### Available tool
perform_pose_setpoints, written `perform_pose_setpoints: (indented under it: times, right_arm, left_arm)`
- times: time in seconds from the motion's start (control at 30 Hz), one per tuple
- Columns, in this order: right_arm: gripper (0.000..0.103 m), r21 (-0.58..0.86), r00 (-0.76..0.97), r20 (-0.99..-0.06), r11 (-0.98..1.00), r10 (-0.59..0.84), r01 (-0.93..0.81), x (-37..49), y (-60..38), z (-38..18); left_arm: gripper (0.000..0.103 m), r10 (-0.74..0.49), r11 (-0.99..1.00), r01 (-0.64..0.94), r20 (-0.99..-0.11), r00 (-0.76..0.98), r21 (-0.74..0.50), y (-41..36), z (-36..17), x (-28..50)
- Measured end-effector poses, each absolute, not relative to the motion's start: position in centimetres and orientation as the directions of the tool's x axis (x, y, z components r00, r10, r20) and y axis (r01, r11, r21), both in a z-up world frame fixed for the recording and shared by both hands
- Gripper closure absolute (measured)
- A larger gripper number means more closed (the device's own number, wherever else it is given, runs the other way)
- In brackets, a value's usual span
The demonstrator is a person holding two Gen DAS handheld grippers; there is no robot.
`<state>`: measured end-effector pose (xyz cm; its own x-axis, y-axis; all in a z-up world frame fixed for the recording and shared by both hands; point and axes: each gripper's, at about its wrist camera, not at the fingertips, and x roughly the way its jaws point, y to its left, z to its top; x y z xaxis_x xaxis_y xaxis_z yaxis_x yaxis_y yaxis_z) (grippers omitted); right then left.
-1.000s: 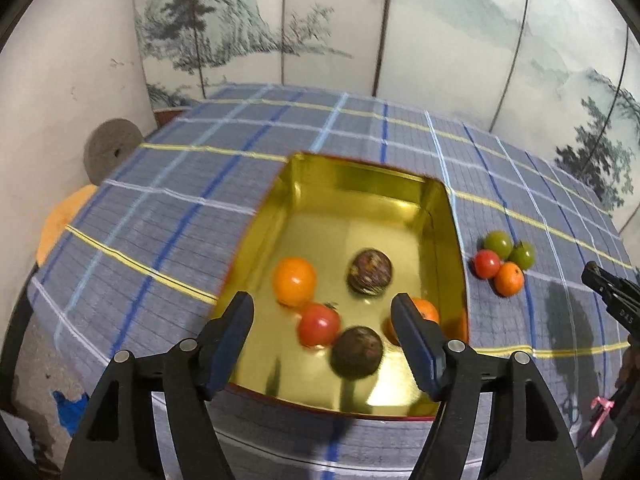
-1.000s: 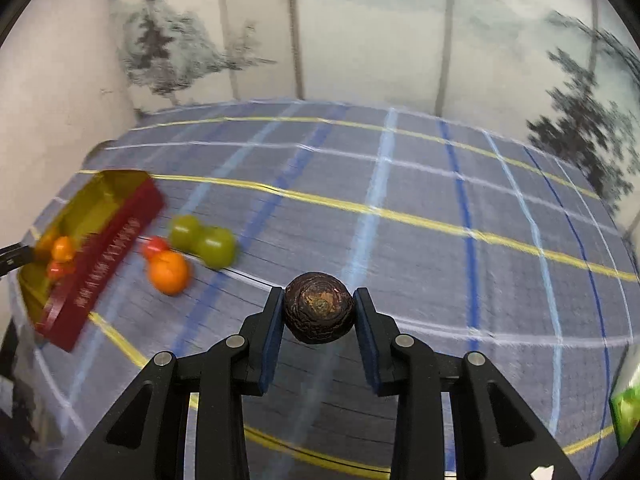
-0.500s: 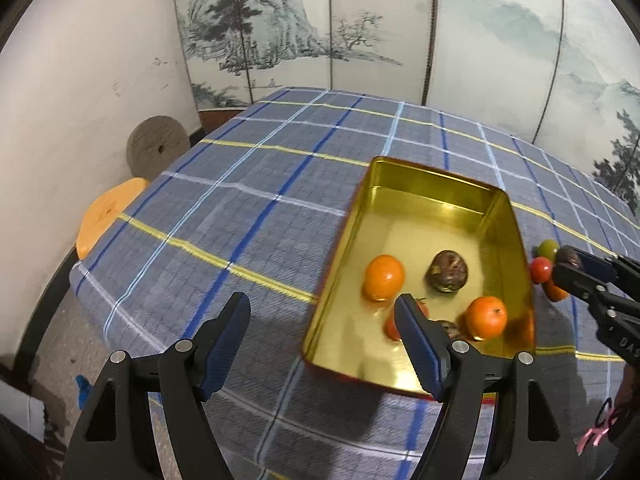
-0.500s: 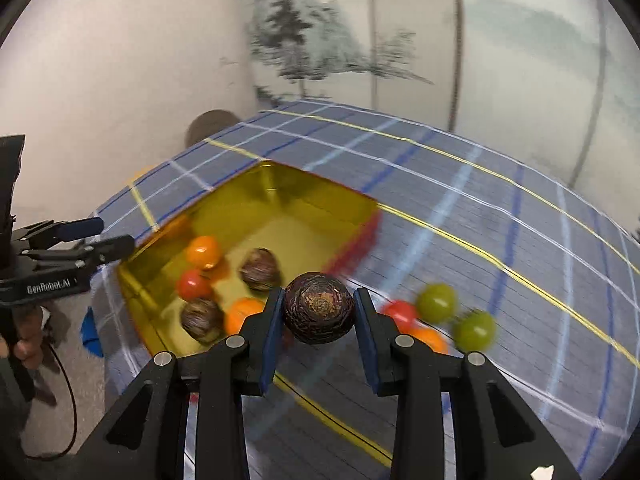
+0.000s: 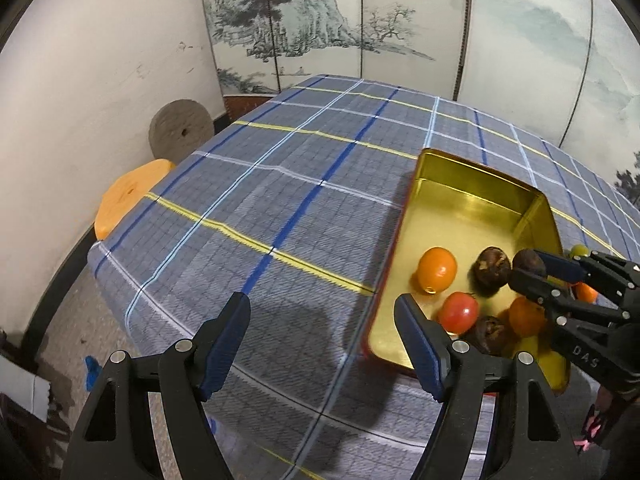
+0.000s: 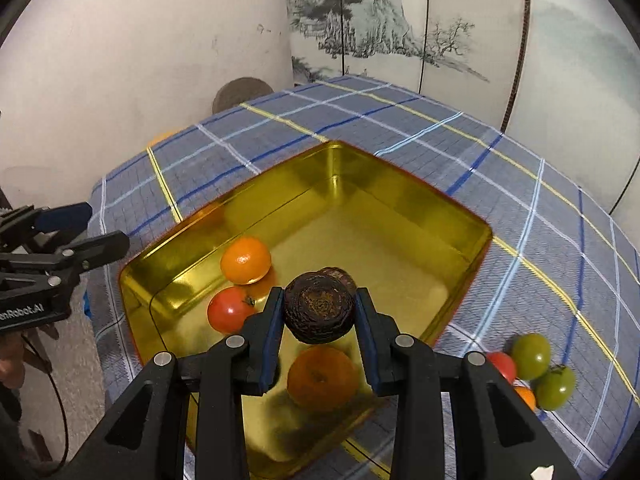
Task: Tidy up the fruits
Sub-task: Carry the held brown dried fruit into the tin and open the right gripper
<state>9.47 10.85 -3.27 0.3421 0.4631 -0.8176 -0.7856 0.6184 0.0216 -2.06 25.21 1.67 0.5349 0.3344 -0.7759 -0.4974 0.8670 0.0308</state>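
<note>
My right gripper clamps the dark brown fruit above the gold tin; my left gripper gapes wide, holding nothing.

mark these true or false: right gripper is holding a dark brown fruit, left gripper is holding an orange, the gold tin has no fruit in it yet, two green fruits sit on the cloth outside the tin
1. The right gripper holds a dark brown fruit. True.
2. The left gripper holds an orange. False: it is open with nothing between its fingers.
3. The gold tin has no fruit in it. False: an orange and a red tomato, among others, lie inside.
4. Two green fruits sit on the checked cloth outside the tin. True.
</note>
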Motion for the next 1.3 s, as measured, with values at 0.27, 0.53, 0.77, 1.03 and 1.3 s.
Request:
perform_pose_setpoints:
  times: [0.27, 0.53, 0.77, 1.03, 1.3]
  right_arm:
    - [0.071, -0.005, 0.333, -0.837, 0.603, 0.434, -0.798, 9.5, 12.2, -4.5]
    - [0.07, -0.016, 0.331, -0.846, 0.601, 0.418, -0.799, 9.3, 12.7, -5.2]
    - [0.069, -0.009, 0.326, -0.847, 0.603, 0.419, -0.798, 9.1, 12.5, -5.3]
    - [0.063, 0.003, 0.327, -0.838, 0.604, 0.436, -0.797, 8.7, 11.7, -4.6]
    - [0.063, 0.017, 0.338, -0.819, 0.609, 0.463, -0.793, 8.2, 10.4, -3.1]
  left_arm:
    - [0.028, 0.337, 0.865, -0.501, -0.776, 0.533, 0.032, 25.9, 1.7, -2.6]
    - [0.028, 0.322, 0.867, -0.498, -0.787, 0.526, 0.022, 26.0, 1.3, -3.0]
    - [0.028, 0.295, 0.877, -0.481, -0.796, 0.529, 0.005, 25.6, 1.2, -2.5]
    - [0.028, 0.271, 0.896, -0.444, -0.791, 0.548, 0.0, 24.1, 1.5, -1.5]
    - [0.028, 0.242, 0.91, -0.414, -0.79, 0.563, -0.017, 22.8, 1.6, -1.0]
